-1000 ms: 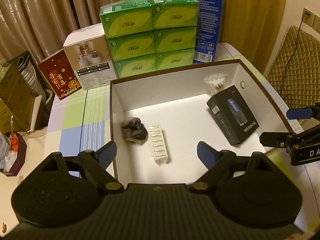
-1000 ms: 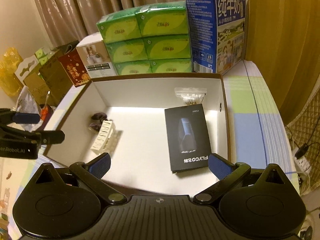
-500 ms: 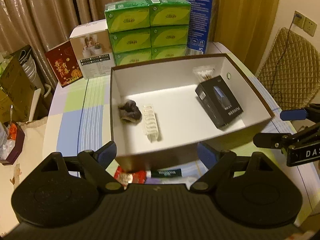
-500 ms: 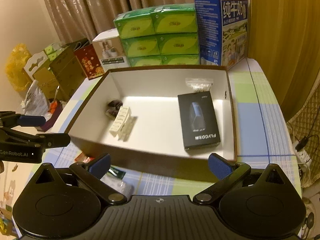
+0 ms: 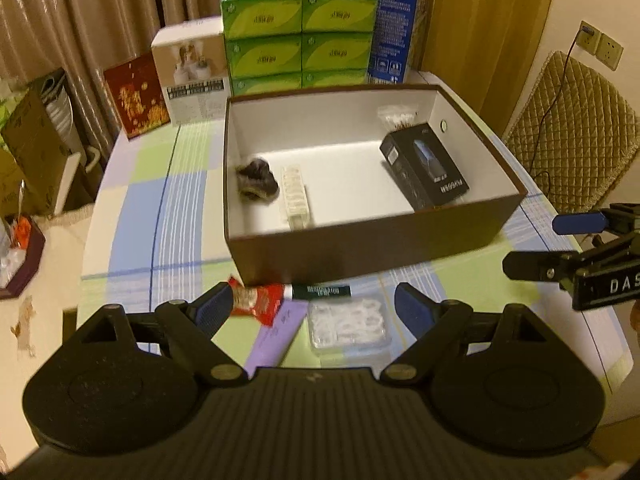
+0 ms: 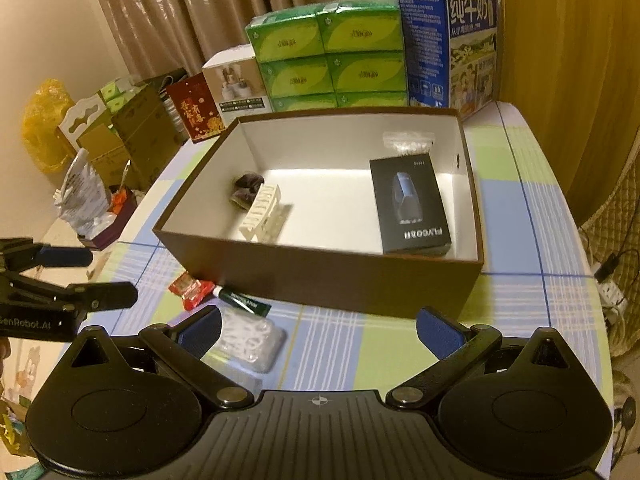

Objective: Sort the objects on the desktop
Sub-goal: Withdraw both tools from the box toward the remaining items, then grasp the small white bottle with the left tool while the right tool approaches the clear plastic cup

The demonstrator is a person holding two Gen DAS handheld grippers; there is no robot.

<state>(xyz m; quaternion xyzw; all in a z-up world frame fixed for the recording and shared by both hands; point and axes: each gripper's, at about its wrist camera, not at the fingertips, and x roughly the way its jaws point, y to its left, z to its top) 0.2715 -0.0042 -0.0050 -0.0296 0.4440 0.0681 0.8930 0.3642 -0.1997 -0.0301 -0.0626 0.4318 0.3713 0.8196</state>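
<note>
A brown box with a white inside (image 5: 360,246) (image 6: 320,276) stands on the table. In it lie a black product box (image 5: 426,170) (image 6: 410,204), a dark bundle (image 5: 256,180), a white ribbed holder (image 5: 295,196) (image 6: 262,212) and a small clear bag (image 5: 394,114). In front of the box lie a red packet (image 5: 258,298) (image 6: 190,288), a dark green tube (image 5: 322,291) (image 6: 244,300), a clear plastic pack (image 5: 346,324) (image 6: 248,340) and a purple card (image 5: 276,334). My left gripper (image 5: 314,308) is open and empty above these. My right gripper (image 6: 320,330) is open and empty, near the table's front edge.
Green tissue packs (image 5: 300,36), a blue milk carton (image 6: 448,44), a white carton (image 5: 190,76) and a red card (image 5: 136,98) stand behind the box. A padded chair (image 5: 572,140) is at the right. Cardboard boxes and bags (image 6: 100,140) stand left of the table.
Both grippers have drawn back toward the table's front edge. The items in front of the box have come into view. Both stay open and empty.
</note>
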